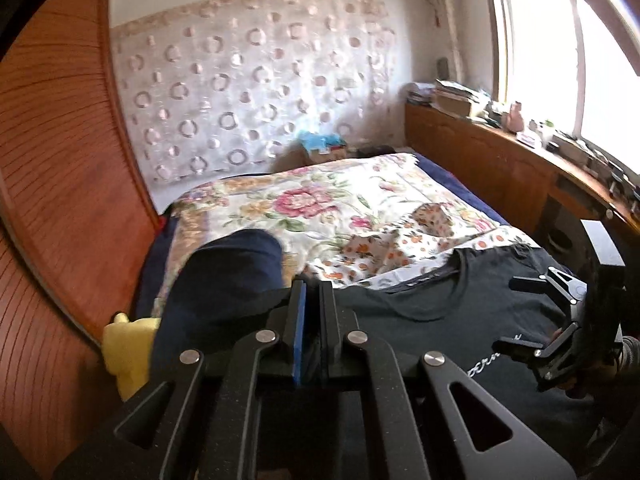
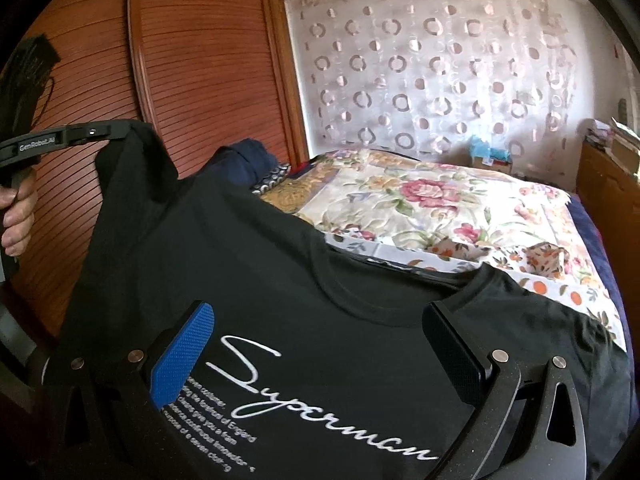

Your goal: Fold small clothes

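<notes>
Left gripper (image 1: 312,292) sits nearest the left wrist lens: its two fingers are pressed together, blue pad against black, and in the right wrist view it pinches the sleeve corner of the black T-shirt (image 2: 304,292), holding that corner raised off the bed. A hand (image 2: 18,216) grips the handle at the left edge of that view. The T-shirt lies front-up on the near end of the bed, round neckline away from the cameras, white script print "Superman" with small lines of text below it; its lifted left side drapes down from the pinch. Right gripper (image 2: 320,344) hovers over the shirt's chest, fingers spread wide, blue pad one side, black the other, nothing between them but the print below; whether the tips touch the cloth cannot be told. Beyond the shirt: a floral quilt (image 1: 320,204) covers the bed, with an orange-patterned cloth (image 1: 384,252) crumpled just past the neckline. A navy garment (image 1: 224,276) is bunched at the left, beside something yellow (image 1: 128,344). Slatted wooden doors (image 2: 208,64) flank the left; a circle-patterned curtain (image 1: 248,92) hangs behind the bed.
</notes>
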{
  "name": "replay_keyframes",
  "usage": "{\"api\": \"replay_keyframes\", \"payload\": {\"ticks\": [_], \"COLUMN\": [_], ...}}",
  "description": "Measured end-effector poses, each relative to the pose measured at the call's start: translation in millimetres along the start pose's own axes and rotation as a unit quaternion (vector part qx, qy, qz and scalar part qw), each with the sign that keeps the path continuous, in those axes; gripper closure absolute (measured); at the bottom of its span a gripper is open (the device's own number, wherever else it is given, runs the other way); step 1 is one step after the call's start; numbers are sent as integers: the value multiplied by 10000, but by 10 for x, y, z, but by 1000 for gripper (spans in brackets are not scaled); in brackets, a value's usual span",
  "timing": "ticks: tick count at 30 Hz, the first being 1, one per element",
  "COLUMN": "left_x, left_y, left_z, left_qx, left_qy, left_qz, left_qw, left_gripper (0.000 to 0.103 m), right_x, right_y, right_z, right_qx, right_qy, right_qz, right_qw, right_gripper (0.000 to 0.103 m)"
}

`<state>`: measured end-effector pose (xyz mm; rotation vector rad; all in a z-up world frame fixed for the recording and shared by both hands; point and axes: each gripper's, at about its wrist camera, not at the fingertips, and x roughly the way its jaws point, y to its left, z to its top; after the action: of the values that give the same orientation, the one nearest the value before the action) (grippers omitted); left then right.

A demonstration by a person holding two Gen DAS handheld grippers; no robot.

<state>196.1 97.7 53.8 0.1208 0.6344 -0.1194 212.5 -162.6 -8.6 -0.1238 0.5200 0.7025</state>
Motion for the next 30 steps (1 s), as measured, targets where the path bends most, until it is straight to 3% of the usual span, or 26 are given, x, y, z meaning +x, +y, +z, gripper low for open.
{"api": "replay_keyframes", "payload": {"ticks": [2,4,5,11,17,21,26,30], "left_x": [53,40,27,-75,-104,-81,-38,41], "left_y": [-66,-74,-56,110,308,371,336,199], "left_z": [12,13,8,-154,-510,-734,-897,-1005], "left_qx": [41,28,-7,-185,-457,-655,-741,-647], "left_qy": [31,3,-20,-100,-3,66,122,217], "left_qz": [-56,-107,-131,12,127,116,39,3], "left_qw": [10000,9999,9999,9998,9989,9978,9972,9977], "left_gripper": [92,77,63,41,31,30,30,21], "right_x": [21,31,31,129,210,268,214,53], "right_y": [1,2,12,87,164,208,222,183], "right_z": [-10,-1,2,38,77,80,5,-51], "right_qx": [15,28,37,97,-3,-145,-192,-216], "right_qy": [38,77,97,213,311,387,436,405], "right_qz": [-40,-66,-79,2,191,187,142,9], "right_qw": [10000,9999,9999,9997,9993,9990,9988,9989], "right_gripper": [0,0,0,0,2,4,5,5]}}
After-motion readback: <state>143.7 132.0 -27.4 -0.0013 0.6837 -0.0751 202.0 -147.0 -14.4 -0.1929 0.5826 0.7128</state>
